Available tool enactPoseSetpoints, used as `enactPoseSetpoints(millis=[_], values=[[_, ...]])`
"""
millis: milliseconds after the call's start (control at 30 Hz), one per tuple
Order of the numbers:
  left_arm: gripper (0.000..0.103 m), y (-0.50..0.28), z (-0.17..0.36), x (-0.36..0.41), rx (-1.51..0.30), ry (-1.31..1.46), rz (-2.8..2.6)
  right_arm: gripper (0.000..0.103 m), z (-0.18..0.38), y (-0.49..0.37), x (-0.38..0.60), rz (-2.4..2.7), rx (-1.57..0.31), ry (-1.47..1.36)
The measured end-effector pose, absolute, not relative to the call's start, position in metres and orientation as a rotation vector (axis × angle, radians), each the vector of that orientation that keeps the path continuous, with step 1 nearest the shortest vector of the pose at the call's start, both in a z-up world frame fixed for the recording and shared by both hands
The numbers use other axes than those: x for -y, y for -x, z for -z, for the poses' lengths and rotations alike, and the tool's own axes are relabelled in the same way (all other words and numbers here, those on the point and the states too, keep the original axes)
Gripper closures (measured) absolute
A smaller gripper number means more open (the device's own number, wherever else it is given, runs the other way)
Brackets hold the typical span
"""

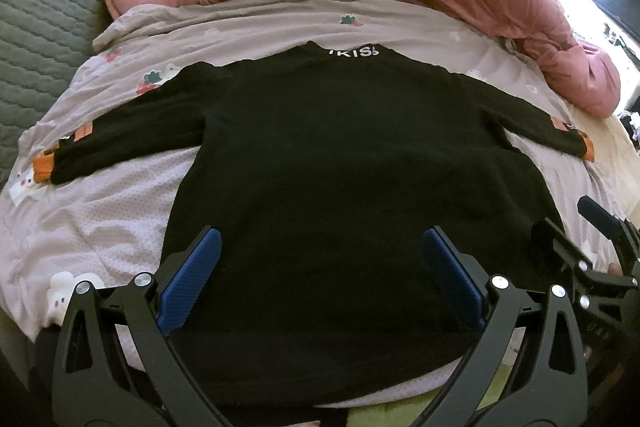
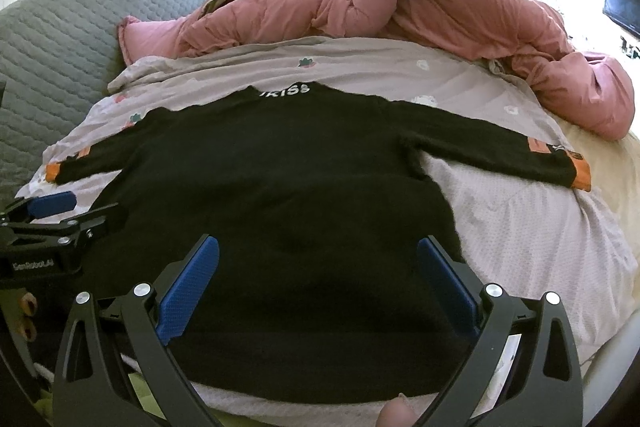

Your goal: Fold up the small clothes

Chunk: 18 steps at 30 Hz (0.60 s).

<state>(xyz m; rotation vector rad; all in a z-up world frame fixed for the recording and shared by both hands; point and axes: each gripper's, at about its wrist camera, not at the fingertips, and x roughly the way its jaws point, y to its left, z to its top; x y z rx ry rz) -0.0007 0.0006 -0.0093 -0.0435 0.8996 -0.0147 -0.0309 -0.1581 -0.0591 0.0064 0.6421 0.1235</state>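
Flat: fuzzy black sweater (image 1: 320,167) on dimpled sheet (image 1: 100,207); left claw (image 1: 322,247), right claw (image 2: 318,259) both released.

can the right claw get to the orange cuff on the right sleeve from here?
Probably yes. The right claw is open over the black knit sweater, and the orange cuff lies flat on the pale bedsheet with nothing between. It's a sideways reach, though.

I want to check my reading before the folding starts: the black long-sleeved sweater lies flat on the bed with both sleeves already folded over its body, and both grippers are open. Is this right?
Not quite. The black long-sleeved sweater lies flat, but both sleeves are spread outward, as the left wrist view shows: orange-cuffed ends reach each side. The left gripper and right gripper are indeed open.
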Motion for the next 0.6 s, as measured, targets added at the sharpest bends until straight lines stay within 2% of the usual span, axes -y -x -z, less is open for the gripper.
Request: enactPoseSetpoints(millis=[600], values=[[0.008,-0.025,0.004,0.008,-0.912,0.056,0.032,0.004,0.051,-0.001,0.205,-0.086,-0.614,-0.092]])
